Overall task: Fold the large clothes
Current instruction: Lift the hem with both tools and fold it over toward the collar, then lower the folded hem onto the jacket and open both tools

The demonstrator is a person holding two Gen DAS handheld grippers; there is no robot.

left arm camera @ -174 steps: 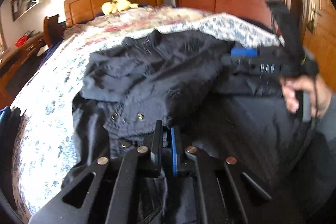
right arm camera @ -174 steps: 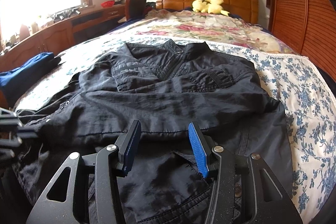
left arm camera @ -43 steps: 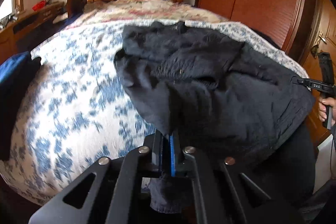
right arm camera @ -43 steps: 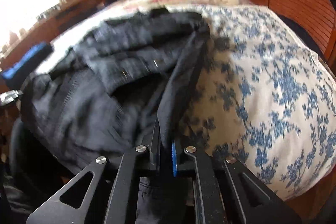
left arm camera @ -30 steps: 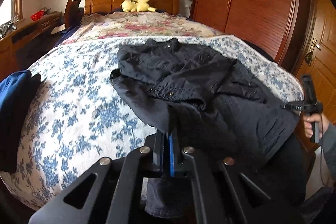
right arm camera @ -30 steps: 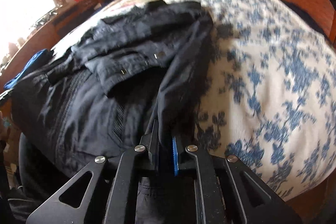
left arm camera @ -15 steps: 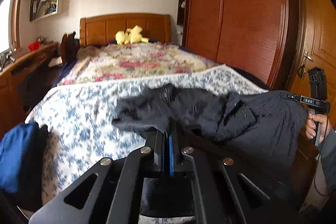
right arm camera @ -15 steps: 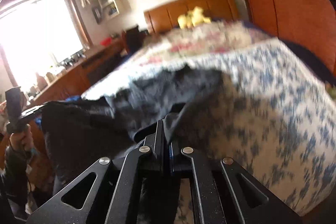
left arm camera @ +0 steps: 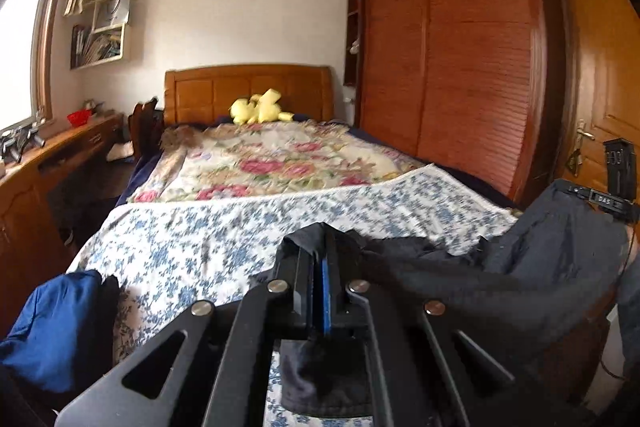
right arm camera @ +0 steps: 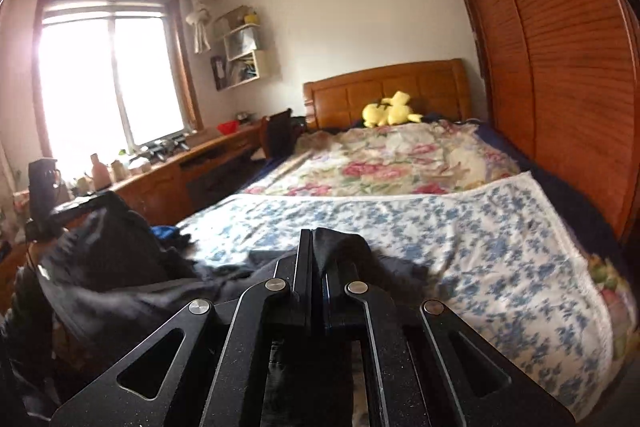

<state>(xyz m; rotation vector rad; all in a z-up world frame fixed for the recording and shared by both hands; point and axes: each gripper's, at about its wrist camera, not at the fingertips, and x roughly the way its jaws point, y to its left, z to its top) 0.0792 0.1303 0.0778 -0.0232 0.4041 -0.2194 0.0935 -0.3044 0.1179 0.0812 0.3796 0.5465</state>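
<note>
Right now both your grippers are clamped on the dark jacket [left arm camera: 560, 259]: left gripper [left arm camera: 316, 275] pinching a bunched edge, right gripper [right arm camera: 316, 275] doing the same. Jacket hangs slung between them at the near end of the bed [left arm camera: 240, 239], sagging in the middle, mostly off the blue-flowered bedspread [right arm camera: 460, 239].

Risks, as judgement:
- Each pinch looks thin; the garment's weight could pull an edge free.
- Uneven height between hands would twist the fabric and spoil the fold line.
- Laying it down slack would trap creases.
- Blue garment [left arm camera: 52, 327] at near left could get caught underneath.
</note>
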